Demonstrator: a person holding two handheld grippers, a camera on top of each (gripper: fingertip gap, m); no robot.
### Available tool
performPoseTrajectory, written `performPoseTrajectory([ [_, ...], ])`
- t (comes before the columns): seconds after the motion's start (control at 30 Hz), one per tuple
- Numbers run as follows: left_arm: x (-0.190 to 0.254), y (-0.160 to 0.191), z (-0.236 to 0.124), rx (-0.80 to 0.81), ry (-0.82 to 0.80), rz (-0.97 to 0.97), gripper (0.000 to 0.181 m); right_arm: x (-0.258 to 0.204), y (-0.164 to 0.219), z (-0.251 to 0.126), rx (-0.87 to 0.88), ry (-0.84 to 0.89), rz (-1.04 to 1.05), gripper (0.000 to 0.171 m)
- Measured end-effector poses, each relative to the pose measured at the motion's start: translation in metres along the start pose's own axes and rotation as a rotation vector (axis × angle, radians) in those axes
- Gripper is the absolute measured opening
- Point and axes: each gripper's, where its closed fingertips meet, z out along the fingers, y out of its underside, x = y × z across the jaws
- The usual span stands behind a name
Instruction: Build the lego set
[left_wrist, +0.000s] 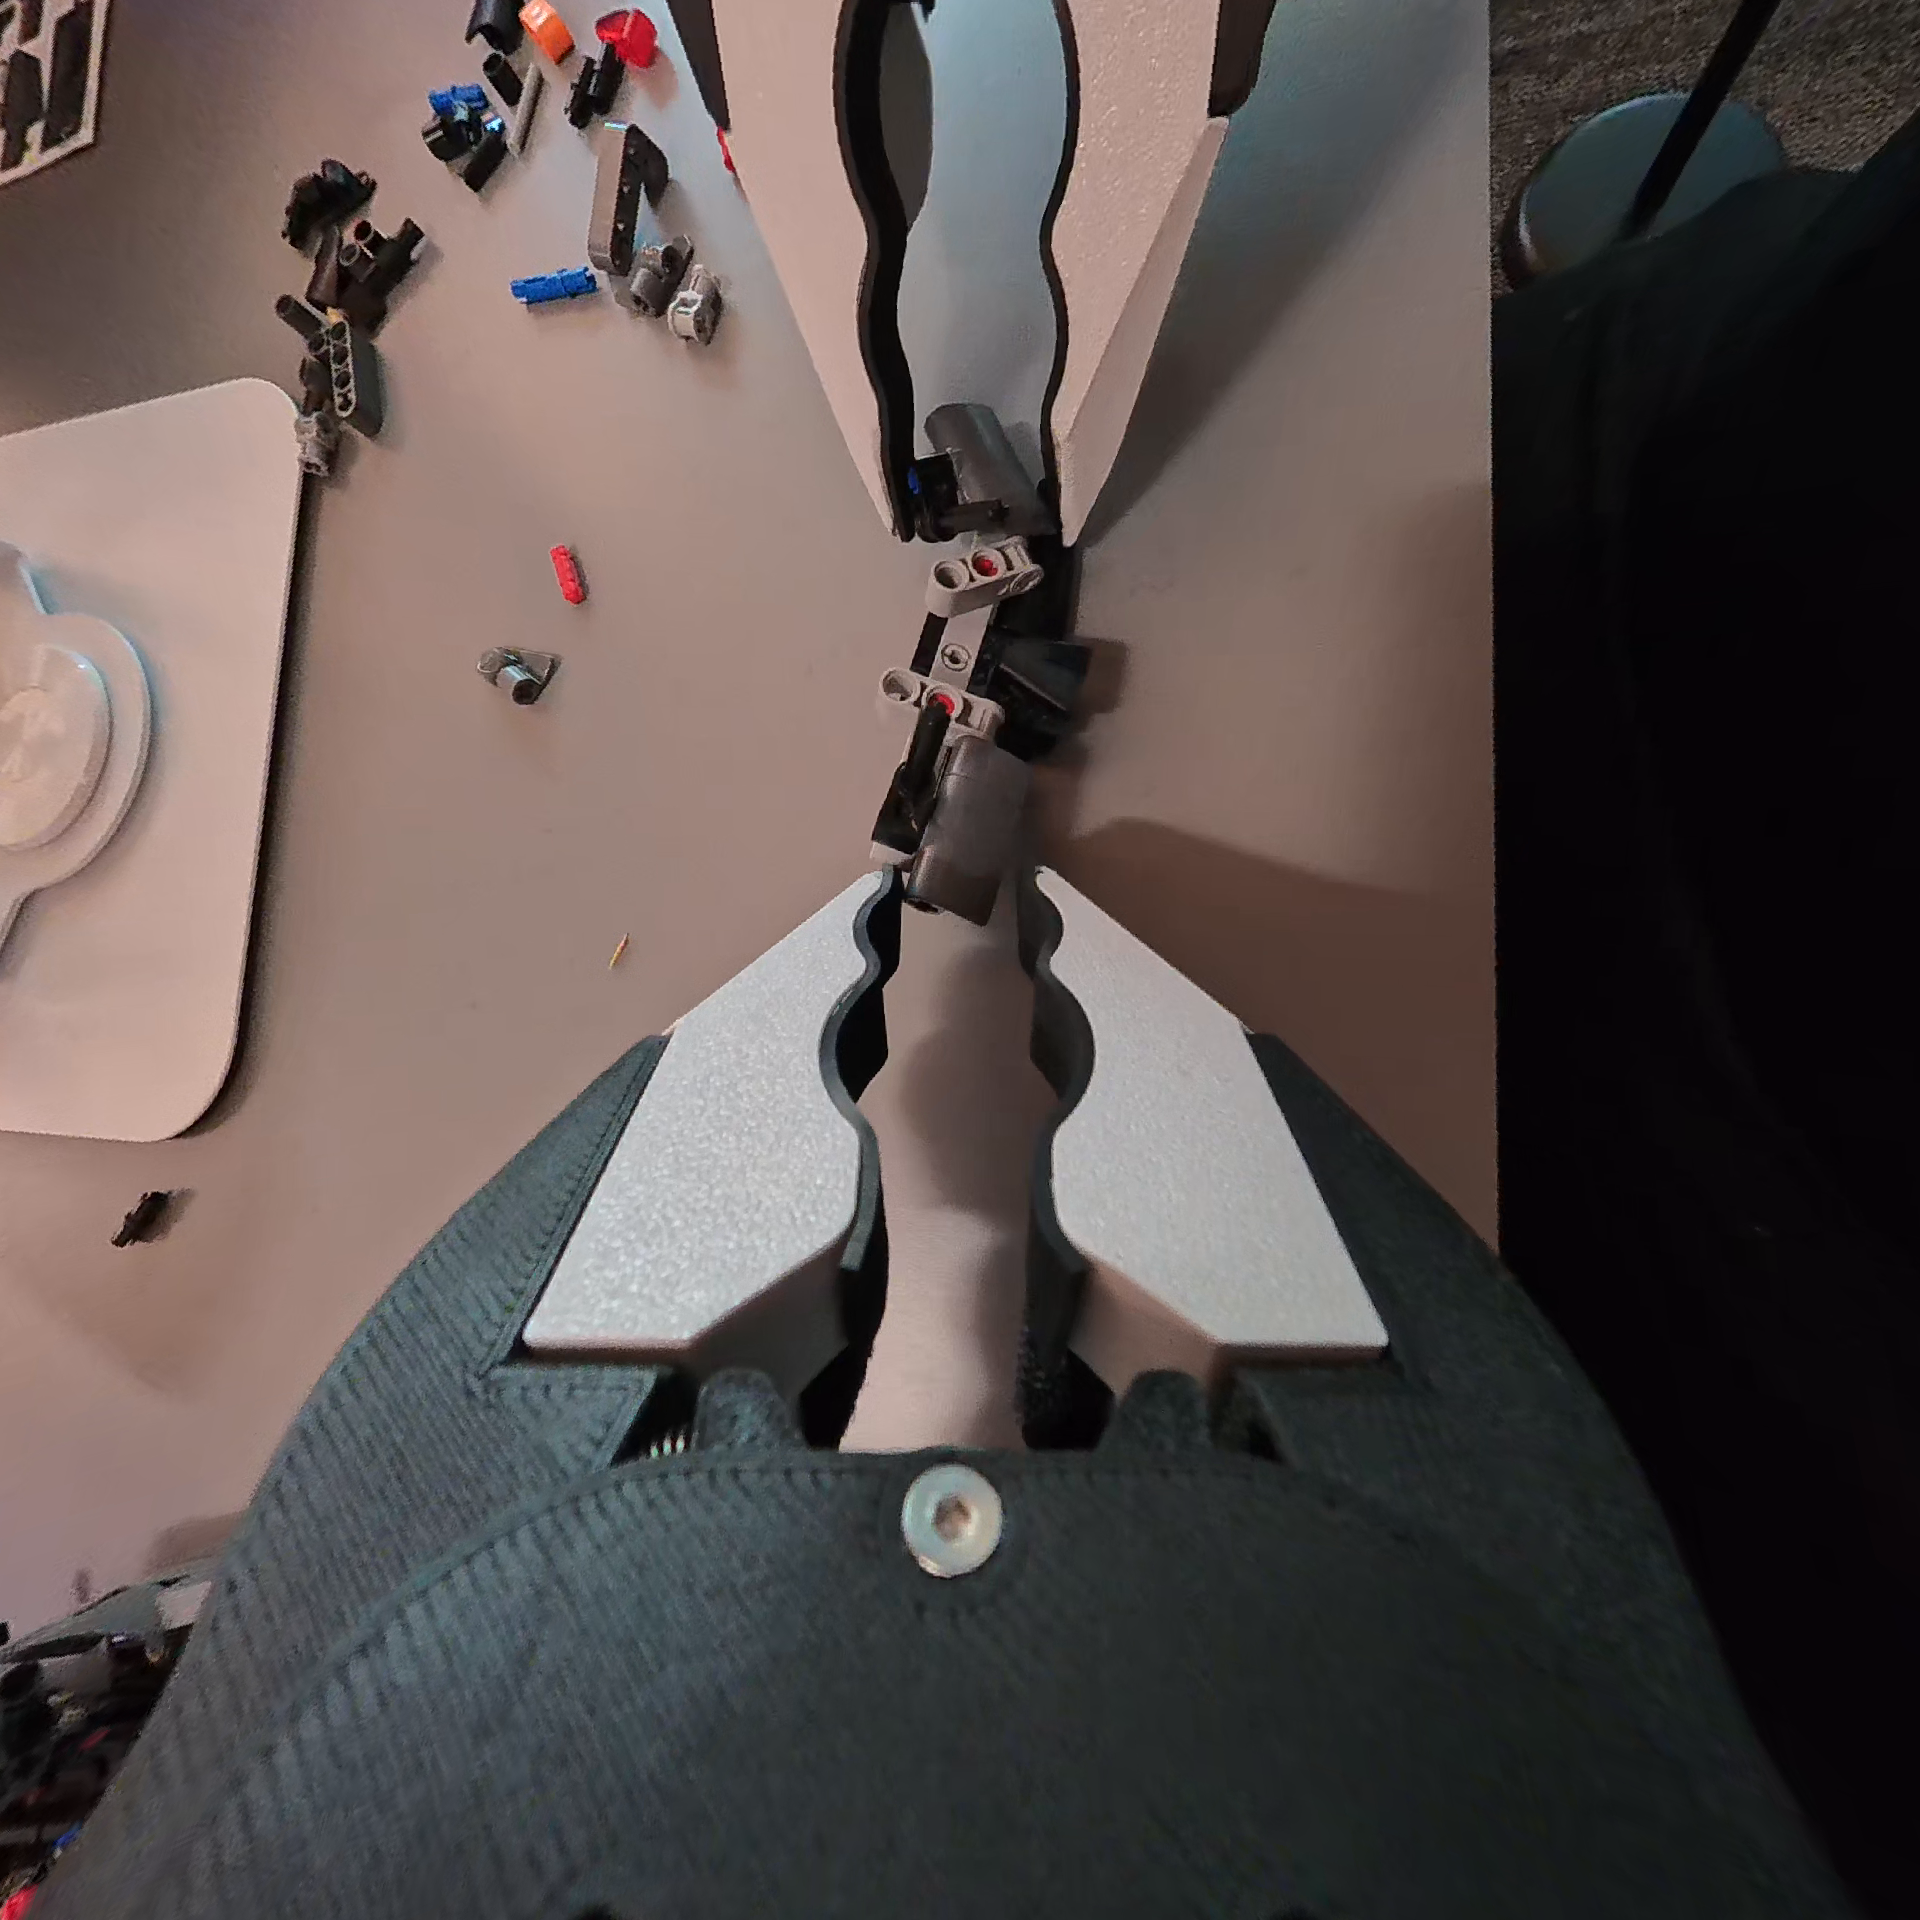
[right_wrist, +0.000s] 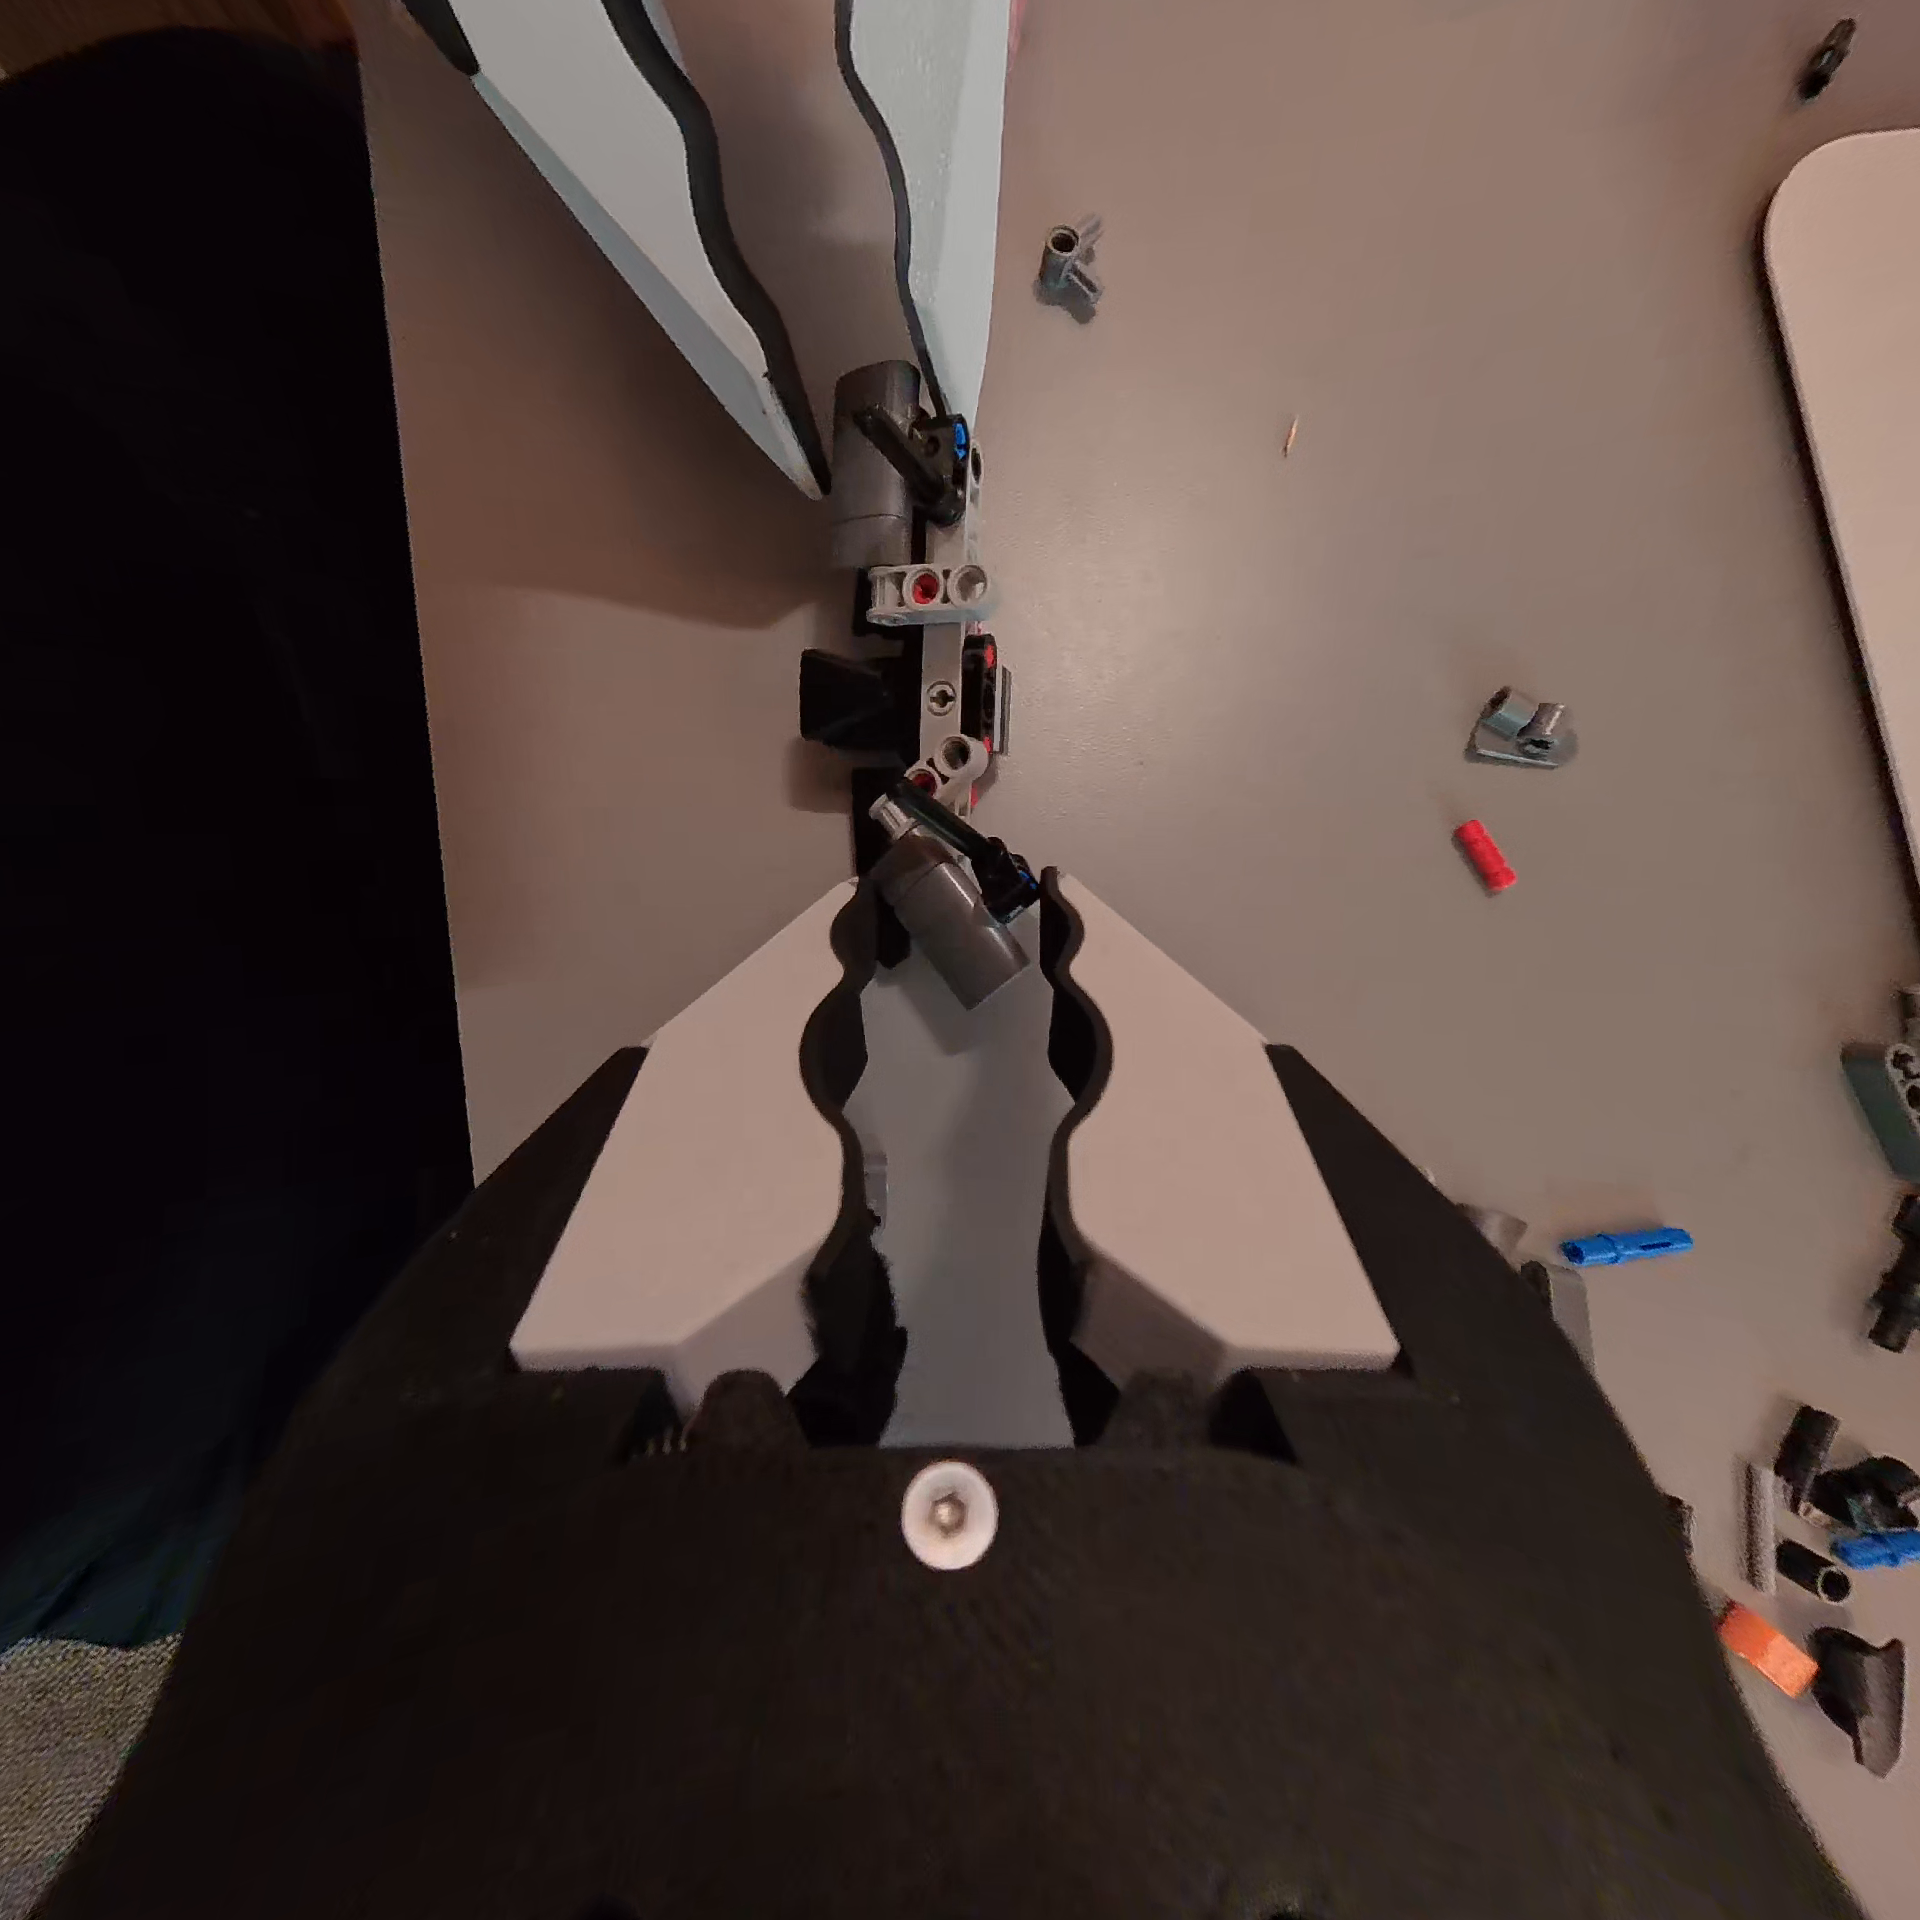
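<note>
A long lego assembly (left_wrist: 961, 649) of light grey beams, black parts and red pins hangs between my two grippers, which face each other near the table edge. Each end carries a dark grey cylinder. My left gripper (left_wrist: 961, 888) is closed on the near cylinder (left_wrist: 966, 831). The right gripper (left_wrist: 982, 520) comes in from the top, closed on the far cylinder (left_wrist: 966, 457). In the right wrist view my right gripper (right_wrist: 948, 888) holds a tilted cylinder (right_wrist: 951, 925) of the assembly (right_wrist: 940, 696), and the left gripper (right_wrist: 899, 457) clamps the other end.
Loose black, grey, blue and orange pieces (left_wrist: 343, 301) lie at the far left. A red pin (left_wrist: 567, 574) and a small grey connector (left_wrist: 517, 673) lie closer. A white tray (left_wrist: 156, 779) sits at the left. The table edge (left_wrist: 1491, 727) runs just right of the assembly. Spacing between my two grippers at the tips: around 8 cm.
</note>
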Motion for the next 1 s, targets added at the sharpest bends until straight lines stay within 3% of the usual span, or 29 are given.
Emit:
performPoseTrajectory([
  [0.17, 0.001, 0.000, 0.000, 0.005, -0.009, -0.012, 0.020, 0.002, -0.001, -0.002, 0.013, 0.030, 0.020, 0.037],
  [0.57, -0.019, -0.007, -0.005, 0.013, -0.121, 0.017, 0.039, 0.002, -0.001, -0.005, -0.004, 0.036, -0.038, 0.036],
  [1.0, -0.012, -0.006, 0.011, 0.025, -0.026, -0.001, 0.026, 0.004, 0.001, -0.005, -0.020, 0.025, -0.016, 0.032],
])
